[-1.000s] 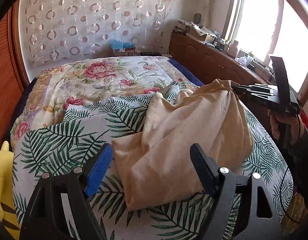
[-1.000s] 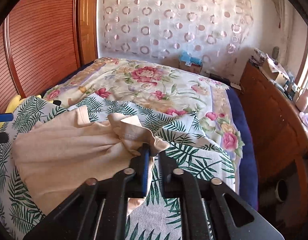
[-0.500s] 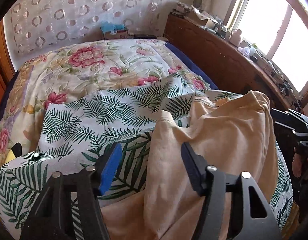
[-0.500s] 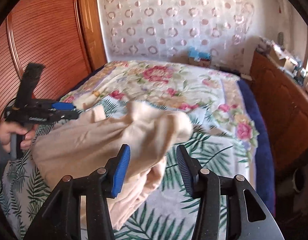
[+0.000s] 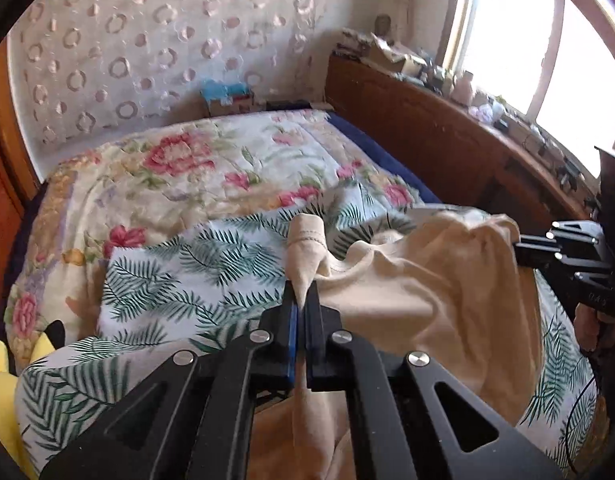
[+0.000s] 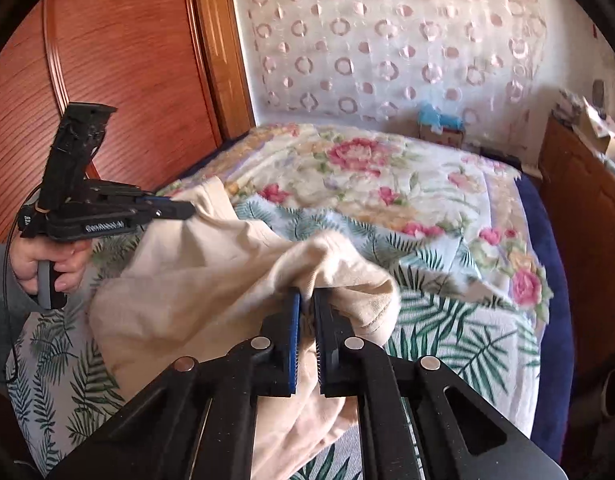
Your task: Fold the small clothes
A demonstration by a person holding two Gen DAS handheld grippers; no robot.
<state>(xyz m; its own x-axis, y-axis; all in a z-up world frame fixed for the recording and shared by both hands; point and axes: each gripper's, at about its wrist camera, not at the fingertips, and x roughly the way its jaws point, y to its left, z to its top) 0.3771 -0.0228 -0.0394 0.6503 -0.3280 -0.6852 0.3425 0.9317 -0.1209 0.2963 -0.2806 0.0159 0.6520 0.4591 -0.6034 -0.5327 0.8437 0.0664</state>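
**A:** Garment point(image 5: 419, 292): one cream cotton piece, the largest item in play. Where does it sit?

**B:** It hangs between my two grippers above the palm-leaf sheet point(image 5: 195, 264), which lies over the floral quilt point(image 5: 179, 176) on the bed. The lower folds bunch loosely and look to rest on the sheet. I cannot tell what kind of garment it is.

**A:** Left gripper point(image 5: 302, 300)?

**B:** Jaws clenched on a narrow, stitched corner that stands up out of the tips. In the right wrist view the same gripper point(image 6: 179, 210) sits at the far left end of the cloth, held by my left hand point(image 6: 53, 264).

**A:** Right gripper point(image 6: 306, 300)?

**B:** Clenched too, on a thick wad of the opposite edge. The fabric rolls over the tips, so I judge several layers are pinched, not one.

**A:** Relation that matters for the next move?

**B:** The long axis of the cloth runs from one gripper to the other, across the bed's width. Each gripper holds one end, so neither is nearer to the middle. The span between them sags and wrinkles. My judgement: the ends must draw apart along that axis to flatten the piece before any fold.

**A:** Risk?

**B:** The right-side wad may hide a twist.
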